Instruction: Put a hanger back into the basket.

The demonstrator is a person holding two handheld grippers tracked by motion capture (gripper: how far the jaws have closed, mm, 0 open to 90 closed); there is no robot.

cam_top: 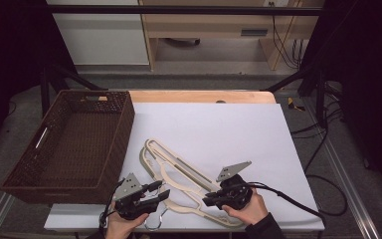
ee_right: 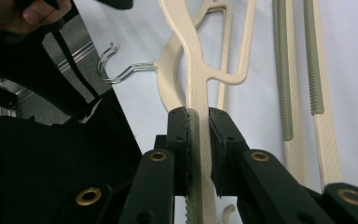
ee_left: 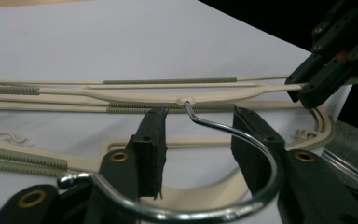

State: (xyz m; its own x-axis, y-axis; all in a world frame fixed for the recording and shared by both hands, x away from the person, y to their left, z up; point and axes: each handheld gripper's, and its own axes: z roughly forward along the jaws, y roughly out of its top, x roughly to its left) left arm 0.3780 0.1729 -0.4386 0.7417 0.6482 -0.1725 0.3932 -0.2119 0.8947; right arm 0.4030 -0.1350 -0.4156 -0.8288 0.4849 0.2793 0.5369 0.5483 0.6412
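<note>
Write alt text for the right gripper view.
The right hand-held gripper is shut on an arm of a cream plastic hanger that lies on a white sheet. The metal hooks point left; ribbed hanger bars run alongside at right.

On the bench [cam_top: 238, 124] lies a pile of cream plastic hangers [cam_top: 179, 172]; at least two can be counted, going by the two metal hooks [ee_right: 121, 70] side by side in the right gripper view, though the overlap hides whether there are more. One brown woven basket [cam_top: 74, 144] stands at the left. One white sheet [cam_top: 219, 134] covers the benchtop.
</note>
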